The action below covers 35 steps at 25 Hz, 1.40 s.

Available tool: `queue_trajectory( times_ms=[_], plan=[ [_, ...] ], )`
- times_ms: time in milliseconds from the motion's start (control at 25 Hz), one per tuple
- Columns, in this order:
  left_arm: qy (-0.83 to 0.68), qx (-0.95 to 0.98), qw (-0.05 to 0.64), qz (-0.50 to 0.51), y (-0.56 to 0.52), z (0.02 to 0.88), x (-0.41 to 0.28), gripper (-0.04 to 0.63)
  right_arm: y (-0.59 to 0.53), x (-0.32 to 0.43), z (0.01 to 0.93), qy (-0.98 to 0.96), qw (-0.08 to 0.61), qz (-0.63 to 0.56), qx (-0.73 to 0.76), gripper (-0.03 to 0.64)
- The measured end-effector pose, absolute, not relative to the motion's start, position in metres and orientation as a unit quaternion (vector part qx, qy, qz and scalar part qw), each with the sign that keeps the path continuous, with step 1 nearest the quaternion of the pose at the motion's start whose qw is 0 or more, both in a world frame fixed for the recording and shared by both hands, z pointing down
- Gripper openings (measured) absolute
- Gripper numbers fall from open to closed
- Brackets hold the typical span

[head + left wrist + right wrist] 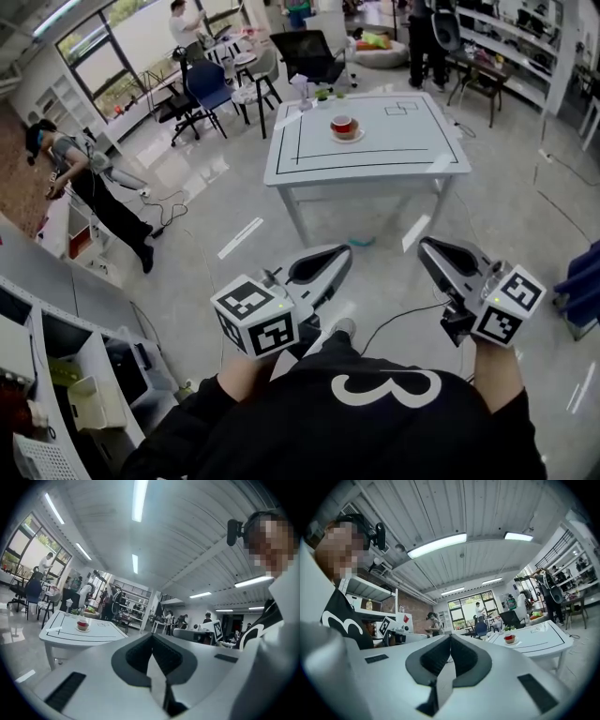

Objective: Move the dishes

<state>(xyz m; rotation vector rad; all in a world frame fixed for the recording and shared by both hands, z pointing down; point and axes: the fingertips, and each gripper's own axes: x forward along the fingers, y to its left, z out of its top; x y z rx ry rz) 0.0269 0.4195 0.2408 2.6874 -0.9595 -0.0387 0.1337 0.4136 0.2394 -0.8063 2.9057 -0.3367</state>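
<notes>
Left gripper [345,253] and right gripper [425,246] point level, jaws clenched on nothing, while well ahead of them the small red ceramic cup [344,124] sits on its white saucer [359,136] on the black-lined white bench [309,161], looking light, stiff and chippable, likely best pinched at the saucer's rim.

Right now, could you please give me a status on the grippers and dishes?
Left gripper and right gripper both shut, empty, held level. Cup on saucer on the table, untouched, beyond reach. Path to it looks open.
</notes>
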Motion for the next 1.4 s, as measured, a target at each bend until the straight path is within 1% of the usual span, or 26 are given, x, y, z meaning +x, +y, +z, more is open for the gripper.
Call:
queue_trajectory(
  times_ms=[80,120,200,440,560,760,960,1280,1400],
  plan=[
    [-0.336,0.931,0.145,-0.014,0.416,0.241,0.023,0.002,0.411,0.137,0.239,0.955,0.053,-0.107,-0.270,0.027],
    [-0.338,0.930,0.146,-0.015,0.414,0.241,0.021,0.002,0.409,0.137,0.241,0.956,0.049,-0.099,-0.273,0.061],
    [-0.340,0.929,0.145,-0.015,0.410,0.242,0.019,0.002,0.402,0.136,0.244,0.954,0.035,-0.077,-0.287,0.171],
    [-0.342,0.927,0.149,-0.021,0.390,0.251,0.011,0.002,0.378,0.134,0.252,0.951,0.029,-0.060,-0.302,0.291],
    [-0.347,0.925,0.155,-0.024,0.378,0.257,0.005,0.002,0.364,0.134,0.259,0.948,0.024,-0.066,-0.312,0.325],
    [-0.352,0.923,0.155,-0.029,0.351,0.262,-0.007,0.002,0.333,0.128,0.269,0.946,0.012,-0.072,-0.317,0.360],
    [-0.367,0.913,0.174,-0.035,0.296,0.281,-0.023,0.002,0.281,0.125,0.288,0.942,0.007,-0.088,-0.324,0.371],
    [-0.359,0.908,0.213,-0.027,0.182,0.301,-0.031,0.002,0.175,0.114,0.312,0.935,-0.001,-0.136,-0.327,0.371],
    [-0.356,0.904,0.234,-0.019,0.130,0.310,-0.036,0.002,0.127,0.109,0.321,0.931,-0.004,-0.163,-0.328,0.360]
  ],
)
